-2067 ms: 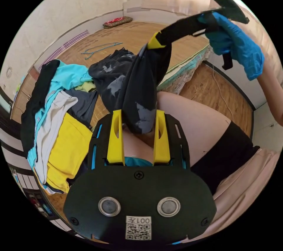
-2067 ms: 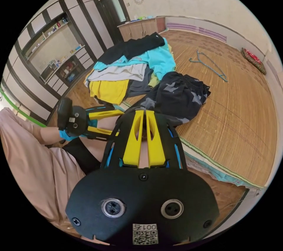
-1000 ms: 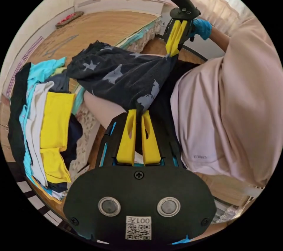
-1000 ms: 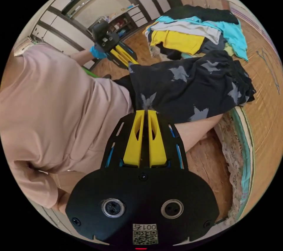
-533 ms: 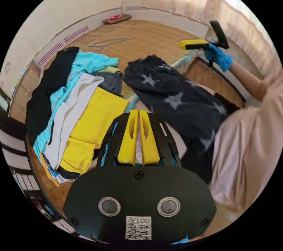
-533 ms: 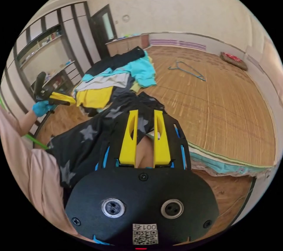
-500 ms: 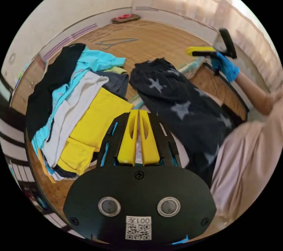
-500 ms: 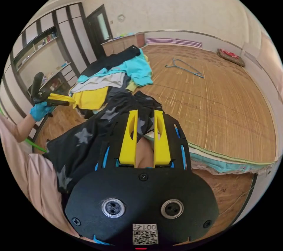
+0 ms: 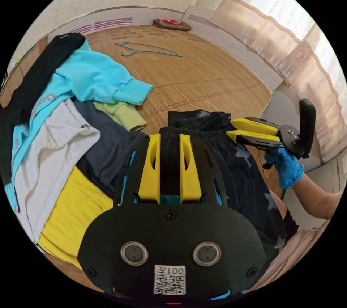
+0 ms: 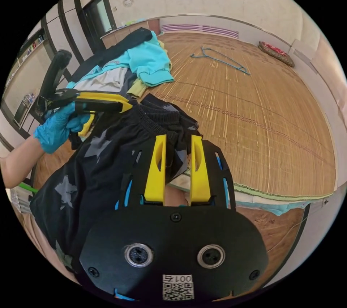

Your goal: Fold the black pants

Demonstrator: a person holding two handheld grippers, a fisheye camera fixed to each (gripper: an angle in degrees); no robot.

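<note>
**Waistband just ahead of both tools, legs trailing back toward the lap**

Left tool: jaws parted, clamped on nothing, tips poised at the waistband of the black pants. Just above the cloth or touching it: cannot tell which. Right tool: jaws likewise apart and empty, tips at the bunched right end of the same band. In the left gripper view, the right tool reaches in from the side, carried by a blue-gloved hand, with a narrow gap between its jaws.

Outward from the tips: waistband lying crosswise at the near edge of the bamboo mat, running from one tool to the other. Long axis of the pants at right angles to that, legs dropping off the mat edge and draping back toward the person's lap. Each tool nearest its own end of the band, neither clearly closer overall.

Likely next: a pinch at each waistband corner, left on left, right on right. Just beside the pants on the left, a heap of other clothes, so some risk of catching a stray layer in the left pinch.
</note>
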